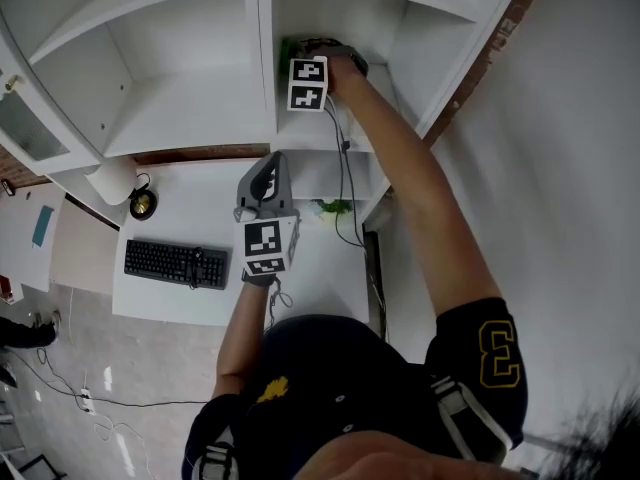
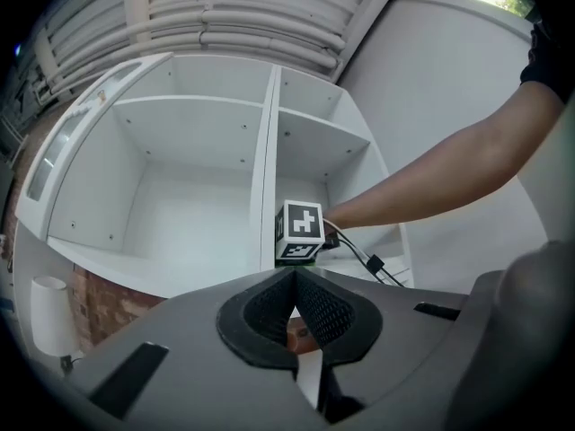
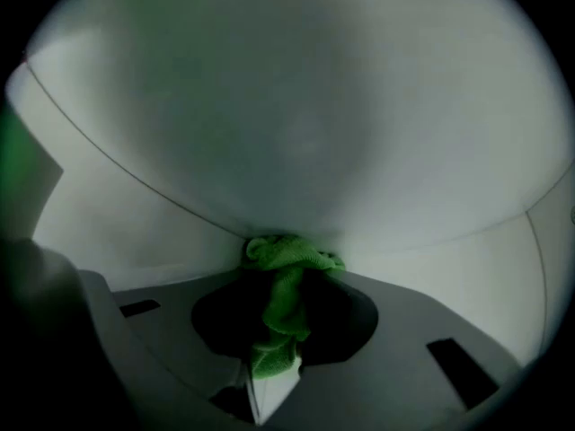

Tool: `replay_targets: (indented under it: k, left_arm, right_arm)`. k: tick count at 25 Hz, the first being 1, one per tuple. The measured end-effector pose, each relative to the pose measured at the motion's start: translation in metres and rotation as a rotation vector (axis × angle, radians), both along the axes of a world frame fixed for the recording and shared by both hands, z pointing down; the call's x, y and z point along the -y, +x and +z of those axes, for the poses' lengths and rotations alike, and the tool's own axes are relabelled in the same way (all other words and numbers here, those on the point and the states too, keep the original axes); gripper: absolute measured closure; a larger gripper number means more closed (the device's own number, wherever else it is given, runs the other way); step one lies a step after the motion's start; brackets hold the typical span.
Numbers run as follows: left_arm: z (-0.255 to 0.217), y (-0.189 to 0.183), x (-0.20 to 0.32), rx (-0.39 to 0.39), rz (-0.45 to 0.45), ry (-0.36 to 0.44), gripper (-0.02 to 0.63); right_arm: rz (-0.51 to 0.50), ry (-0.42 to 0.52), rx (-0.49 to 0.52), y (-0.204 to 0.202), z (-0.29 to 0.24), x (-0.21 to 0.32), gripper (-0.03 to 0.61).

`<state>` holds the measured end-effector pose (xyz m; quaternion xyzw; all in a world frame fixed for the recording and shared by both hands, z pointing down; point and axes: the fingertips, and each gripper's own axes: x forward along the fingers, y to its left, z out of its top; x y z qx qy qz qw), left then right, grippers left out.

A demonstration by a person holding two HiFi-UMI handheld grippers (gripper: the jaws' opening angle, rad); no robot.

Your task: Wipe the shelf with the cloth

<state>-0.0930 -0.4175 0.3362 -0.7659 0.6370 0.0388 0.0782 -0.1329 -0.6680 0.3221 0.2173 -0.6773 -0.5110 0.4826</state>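
A green cloth (image 3: 286,281) is pinched between my right gripper's jaws and its bunched end presses against the white shelf surface (image 3: 296,142). In the head view my right gripper (image 1: 300,56) reaches into the right compartment of the white shelf unit (image 1: 190,108), with a bit of the green cloth (image 1: 287,50) showing beside its marker cube (image 1: 308,84). My left gripper (image 1: 268,173) hangs lower, above the white desk, jaws together and empty. The left gripper view shows its shut jaws pointing at the shelf unit (image 2: 193,205) and the right gripper's marker cube (image 2: 299,232).
A black keyboard (image 1: 176,263) lies on the white desk (image 1: 320,268), with a small round dark object (image 1: 142,204) and a white cylinder (image 1: 110,180) behind it. A green item (image 1: 334,207) sits on the desk under the shelf. A black cable (image 1: 343,168) hangs from the right gripper.
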Motion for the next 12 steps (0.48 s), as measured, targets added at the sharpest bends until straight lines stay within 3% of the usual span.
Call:
replay_targets:
  k: [5,12]
  left_arm:
    - [0.009,0.003,-0.001,-0.005,0.02,-0.017,0.603]
    - [0.02,-0.001,-0.002,0.009,0.02,-0.042,0.603]
  right_arm:
    - [-0.004,-0.072,0.033,-0.001,0.002,0.002,0.518]
    - [0.005,-0.11,0.184,0.003,-0.008,0.004,0.515]
